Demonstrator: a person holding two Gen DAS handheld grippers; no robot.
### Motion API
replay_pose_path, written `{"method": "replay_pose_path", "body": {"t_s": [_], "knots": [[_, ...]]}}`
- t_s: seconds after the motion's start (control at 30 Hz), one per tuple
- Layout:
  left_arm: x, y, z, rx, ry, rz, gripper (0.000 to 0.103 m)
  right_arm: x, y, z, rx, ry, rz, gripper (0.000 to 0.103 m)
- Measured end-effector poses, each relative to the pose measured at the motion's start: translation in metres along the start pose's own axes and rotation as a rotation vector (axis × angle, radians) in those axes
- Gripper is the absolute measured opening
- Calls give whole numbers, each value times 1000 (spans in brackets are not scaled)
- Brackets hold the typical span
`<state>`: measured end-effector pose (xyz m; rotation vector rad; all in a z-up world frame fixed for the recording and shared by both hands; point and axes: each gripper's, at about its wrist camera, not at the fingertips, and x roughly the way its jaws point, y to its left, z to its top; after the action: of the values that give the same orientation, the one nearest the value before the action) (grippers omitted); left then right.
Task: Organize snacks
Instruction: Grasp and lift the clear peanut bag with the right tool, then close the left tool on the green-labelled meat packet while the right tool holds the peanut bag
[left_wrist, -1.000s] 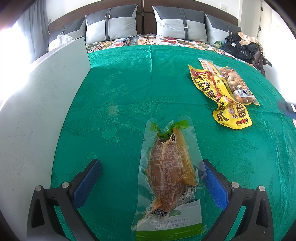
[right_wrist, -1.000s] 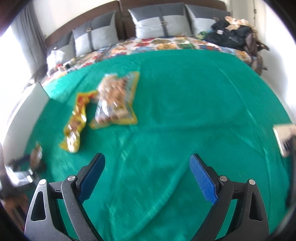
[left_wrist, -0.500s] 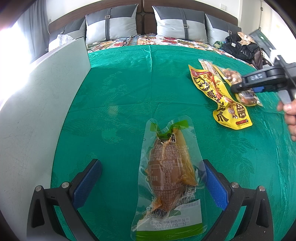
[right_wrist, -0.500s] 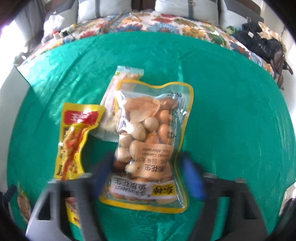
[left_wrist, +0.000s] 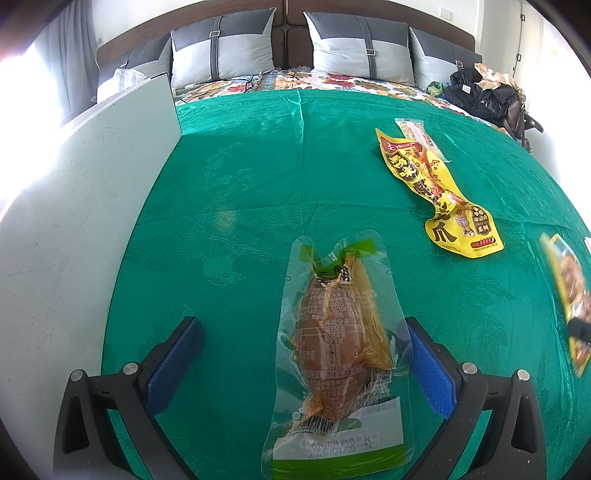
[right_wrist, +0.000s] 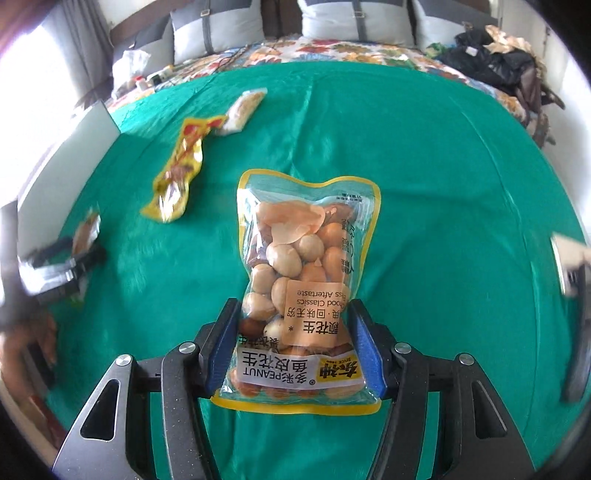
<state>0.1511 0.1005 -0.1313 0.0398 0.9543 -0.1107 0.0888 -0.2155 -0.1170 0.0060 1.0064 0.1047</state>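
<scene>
1. The right gripper (right_wrist: 293, 350) pinches the peanut bag (right_wrist: 308, 280) by its lower part, both blue pads pressed against its sides; its jaws have just been opening a little, yet the bag sits clamped between them, centre of the right wrist view.
2. The same bag shows blurred at the right edge of the left wrist view.
3. The left gripper (left_wrist: 303, 363) stands spread wide over the green cloth (left_wrist: 240, 177).
4. A clear pouch (left_wrist: 341, 350) lies flat between its pads, close to the right one; contact cannot be told.
5. A yellow packet (left_wrist: 439, 192) lies in the upper right, overlapping a pale packet (left_wrist: 415, 134) behind it.
6. A white board (left_wrist: 81, 206) fills the left side.
</scene>
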Motion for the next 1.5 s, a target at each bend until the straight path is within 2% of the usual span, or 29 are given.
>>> {"method": "replay_pose_path", "body": {"t_s": [0.07,0.1,0.13,0.23,1.5], "knots": [[0,0,0,0,0,0,103,2,7,-9,-52,-61,-30,74],[0,0,0,0,0,0,103,4,12,-10,-82,-62,-50,80],[0,0,0,0,0,0,103,4,14,-9,-89,-63,-55,86],[0,0,0,0,0,0,103,5,8,-13,-60,-104,-53,95],[0,1,0,-1,0,0,103,5,10,-9,-57,-101,-62,98]]}}
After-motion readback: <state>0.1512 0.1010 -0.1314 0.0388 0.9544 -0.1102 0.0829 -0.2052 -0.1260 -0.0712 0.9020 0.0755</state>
